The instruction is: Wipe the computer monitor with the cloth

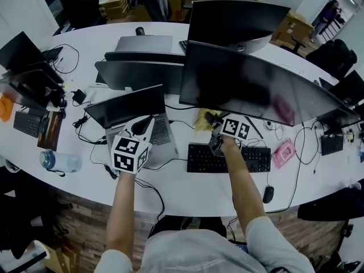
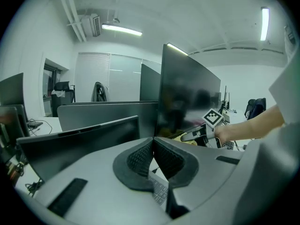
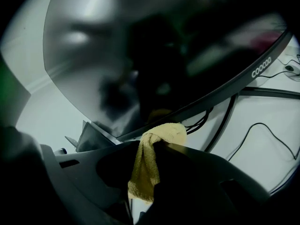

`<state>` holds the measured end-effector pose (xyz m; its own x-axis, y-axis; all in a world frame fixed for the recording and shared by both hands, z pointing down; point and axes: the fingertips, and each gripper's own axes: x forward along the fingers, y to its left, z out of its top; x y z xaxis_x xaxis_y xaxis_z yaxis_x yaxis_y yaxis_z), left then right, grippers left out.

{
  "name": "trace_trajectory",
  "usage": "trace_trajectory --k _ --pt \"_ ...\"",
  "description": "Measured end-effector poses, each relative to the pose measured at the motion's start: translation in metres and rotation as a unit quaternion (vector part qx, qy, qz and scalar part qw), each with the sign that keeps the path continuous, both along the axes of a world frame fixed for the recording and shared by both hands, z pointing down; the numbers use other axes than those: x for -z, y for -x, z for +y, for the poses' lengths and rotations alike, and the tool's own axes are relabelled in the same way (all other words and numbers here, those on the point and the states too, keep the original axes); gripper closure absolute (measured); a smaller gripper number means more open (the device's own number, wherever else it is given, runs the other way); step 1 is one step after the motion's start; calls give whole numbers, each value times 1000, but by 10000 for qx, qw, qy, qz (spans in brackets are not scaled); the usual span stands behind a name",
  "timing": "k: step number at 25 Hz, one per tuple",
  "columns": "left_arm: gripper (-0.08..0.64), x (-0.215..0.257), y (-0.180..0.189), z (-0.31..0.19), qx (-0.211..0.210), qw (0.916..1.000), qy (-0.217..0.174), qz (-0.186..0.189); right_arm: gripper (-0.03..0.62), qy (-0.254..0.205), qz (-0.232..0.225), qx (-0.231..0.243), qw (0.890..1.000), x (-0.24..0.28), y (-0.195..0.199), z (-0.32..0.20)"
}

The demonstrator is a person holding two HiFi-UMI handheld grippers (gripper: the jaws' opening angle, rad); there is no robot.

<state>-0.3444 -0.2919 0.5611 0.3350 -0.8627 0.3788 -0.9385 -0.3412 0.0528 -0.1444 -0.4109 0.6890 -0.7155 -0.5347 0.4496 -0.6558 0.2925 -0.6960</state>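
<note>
A wide, dark curved monitor (image 1: pixel 256 90) stands at the middle right of the white desk (image 1: pixel 85 44). My right gripper (image 1: pixel 214 122) is just below its lower left edge, shut on a yellow cloth (image 1: pixel 202 120). In the right gripper view the cloth (image 3: pixel 152 158) hangs bunched between the jaws, right under the monitor's bottom bezel (image 3: pixel 225 90). My left gripper (image 1: pixel 143 127) hovers over a laptop's keyboard, its jaws shut with nothing in them (image 2: pixel 153 139). The left gripper view shows the monitor (image 2: pixel 187 97) edge-on, with the right gripper (image 2: pixel 197 136) beside it.
An open laptop (image 1: pixel 128 110) sits under the left gripper. A black keyboard (image 1: pixel 227 159), a mouse (image 1: pixel 268 194) and a pink object (image 1: pixel 284 152) lie in front of the monitor. More screens (image 1: pixel 236 21) stand behind it. A water bottle (image 1: pixel 60 161) and cables are at left.
</note>
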Motion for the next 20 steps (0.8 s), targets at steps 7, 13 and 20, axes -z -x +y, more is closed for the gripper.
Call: trace_trajectory --k 7,13,20 --pt "541 2 24 6 133 9999 -29 1 479 22 -105 343 9994 3 51 9" --pt "541 -1 44 12 280 9996 2 6 479 64 -195 651 9977 2 96 14" --pt "541 -3 72 20 496 9988 43 -19 480 155 -388 905 9950 1 143 17"
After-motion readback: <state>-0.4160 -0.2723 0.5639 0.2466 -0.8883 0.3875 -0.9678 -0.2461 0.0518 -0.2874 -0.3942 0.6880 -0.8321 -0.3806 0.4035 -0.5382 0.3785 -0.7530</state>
